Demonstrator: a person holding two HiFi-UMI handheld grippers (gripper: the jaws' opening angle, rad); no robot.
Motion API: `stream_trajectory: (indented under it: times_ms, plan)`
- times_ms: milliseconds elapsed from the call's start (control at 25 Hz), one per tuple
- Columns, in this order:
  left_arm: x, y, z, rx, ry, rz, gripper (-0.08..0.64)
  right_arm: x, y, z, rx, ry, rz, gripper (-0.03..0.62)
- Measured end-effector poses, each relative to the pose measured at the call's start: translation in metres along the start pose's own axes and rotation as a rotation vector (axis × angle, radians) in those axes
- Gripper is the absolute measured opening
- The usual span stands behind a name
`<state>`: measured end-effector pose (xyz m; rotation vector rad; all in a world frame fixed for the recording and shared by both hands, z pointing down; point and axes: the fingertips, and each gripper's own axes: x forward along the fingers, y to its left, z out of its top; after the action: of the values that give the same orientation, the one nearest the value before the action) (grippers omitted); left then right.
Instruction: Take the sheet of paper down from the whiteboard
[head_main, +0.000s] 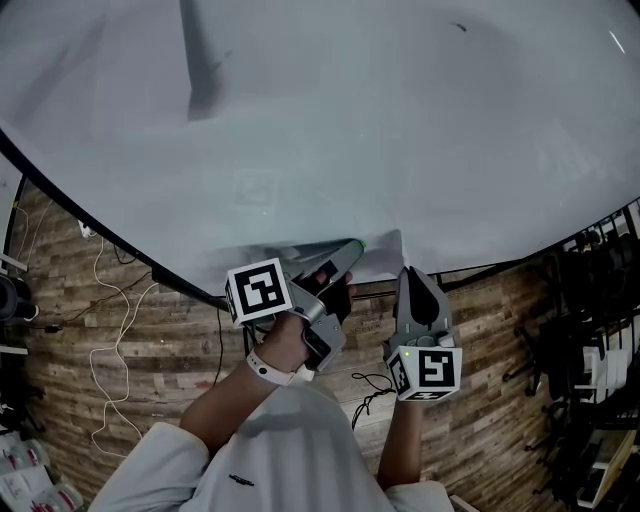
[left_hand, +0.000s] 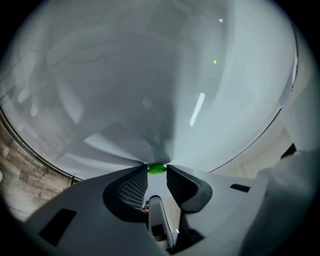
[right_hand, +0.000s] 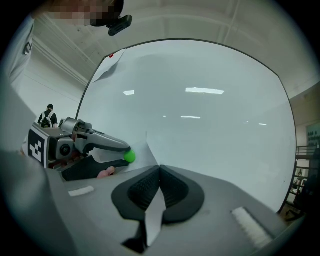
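The white sheet of paper (head_main: 380, 256) hangs at the bottom edge of the whiteboard (head_main: 400, 120), its lower part curling off the board. My right gripper (head_main: 405, 272) is shut on the sheet's lower edge; in the right gripper view the paper (right_hand: 148, 222) runs down between the closed pads. My left gripper (head_main: 354, 247) points at the sheet's top, jaws part open and closed on a small green magnet (left_hand: 156, 169) at their tips. That magnet (right_hand: 129, 156) shows at the left gripper's tip, against the paper's (right_hand: 142, 149) corner.
The board's dark frame (head_main: 120, 245) runs just above my hands. Below is a wooden floor with white cables (head_main: 100, 300) at the left and dark racks (head_main: 600, 350) at the right. A person (right_hand: 48, 116) stands far off at the left.
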<state>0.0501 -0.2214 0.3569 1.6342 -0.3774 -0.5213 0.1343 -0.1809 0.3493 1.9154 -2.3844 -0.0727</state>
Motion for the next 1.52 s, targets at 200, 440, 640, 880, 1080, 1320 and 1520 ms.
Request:
stream_trajectory:
  times_ms: [200,440,640,880,1080,1320,1520]
  plan:
    - [0.000,-0.001,0.001,0.005,-0.006,0.001,0.120,-0.002,-0.001,0.001,0.000,-0.001,-0.007,0.011]
    - [-0.001,0.002,0.002,-0.001,-0.015,0.013,0.118,-0.004,-0.006,-0.001,0.006,0.005,-0.018,0.011]
    - [-0.002,0.008,-0.004,-0.011,0.009,0.014,0.118,-0.003,-0.010,-0.004,0.027,-0.004,-0.037,0.009]
    - [-0.007,0.011,-0.026,0.049,0.055,0.026,0.118,-0.007,-0.011,-0.005,0.050,-0.015,-0.051,0.009]
    - [-0.010,0.003,-0.037,0.144,0.079,0.028,0.118,-0.015,-0.016,-0.002,0.061,-0.027,-0.074,0.009]
    - [-0.020,0.003,-0.040,0.296,0.092,0.055,0.118,-0.029,-0.022,0.000,0.084,-0.050,-0.116,0.009]
    - [-0.026,-0.003,-0.045,0.454,0.115,0.081,0.120,-0.042,-0.032,0.003,0.098,-0.062,-0.157,0.009]
